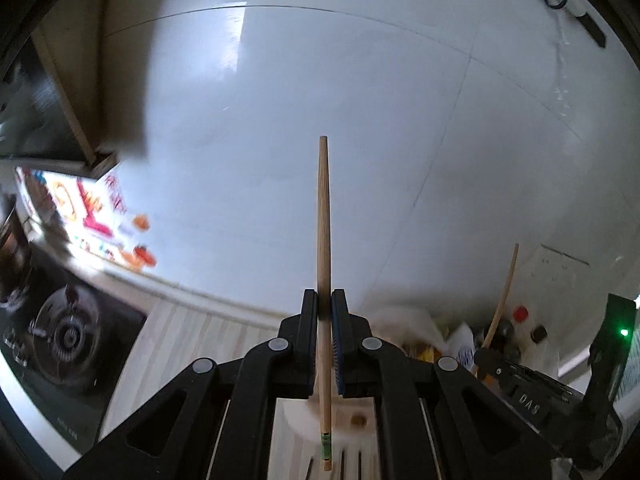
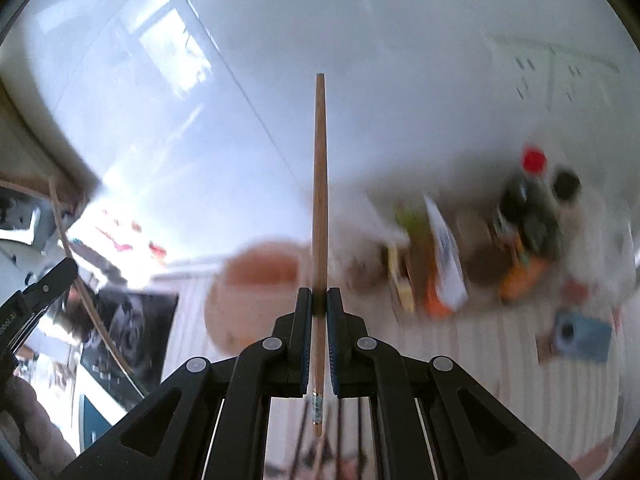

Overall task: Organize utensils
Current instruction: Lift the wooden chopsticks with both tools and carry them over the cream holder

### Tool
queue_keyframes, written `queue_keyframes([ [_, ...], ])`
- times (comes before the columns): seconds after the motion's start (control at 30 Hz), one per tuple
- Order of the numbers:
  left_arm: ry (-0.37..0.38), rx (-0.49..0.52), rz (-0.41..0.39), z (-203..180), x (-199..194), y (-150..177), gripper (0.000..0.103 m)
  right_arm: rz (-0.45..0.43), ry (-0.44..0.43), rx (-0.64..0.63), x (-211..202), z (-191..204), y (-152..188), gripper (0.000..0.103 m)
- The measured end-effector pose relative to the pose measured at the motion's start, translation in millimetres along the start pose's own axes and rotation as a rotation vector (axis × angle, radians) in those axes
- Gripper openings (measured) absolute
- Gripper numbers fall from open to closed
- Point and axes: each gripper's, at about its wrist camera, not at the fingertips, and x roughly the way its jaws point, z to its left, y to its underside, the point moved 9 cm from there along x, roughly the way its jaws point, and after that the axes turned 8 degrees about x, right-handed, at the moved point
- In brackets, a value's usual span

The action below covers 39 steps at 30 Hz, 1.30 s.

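My left gripper [image 1: 324, 300] is shut on a wooden chopstick [image 1: 323, 216] that points up along the white wall; its banded end hangs below the jaws over a pale wooden utensil holder [image 1: 356, 420] with holes and slots. My right gripper [image 2: 319, 298] is shut on a second wooden chopstick [image 2: 319, 184], also pointing up. The right gripper and its chopstick [image 1: 502, 296] show at the lower right of the left wrist view. The left gripper [image 2: 44, 292] and its chopstick [image 2: 76, 268] show at the left of the right wrist view.
A black gas hob [image 1: 60, 332] lies left on the light wooden counter [image 1: 192, 320]. Sauce bottles, one with a red cap [image 2: 534, 160], boxes and packets [image 2: 444, 256] crowd the counter's right. A round wooden board [image 2: 256, 296] lies ahead, blurred. A dark range hood [image 1: 36, 108] hangs upper left.
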Motion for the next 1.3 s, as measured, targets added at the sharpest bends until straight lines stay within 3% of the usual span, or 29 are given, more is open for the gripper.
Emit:
queue_keyframes([
  [0.3,0.039,-0.083,-0.005,5.5,62.3,-24.0,0.004,-0.117,0.016,-0.025,41.1,30.9,-48.1,0.008],
  [0.73,0.032,-0.14,0.006,25.3,113.4,-11.3,0.004,-0.231,-0.028,0.028,71.0,39.9,-57.5,0.008],
  [1.3,0.027,-0.055,0.022,15.0,114.5,-3.9,0.005,-0.16,-0.024,-0.043,84.2,47.2,-25.5,0.008],
])
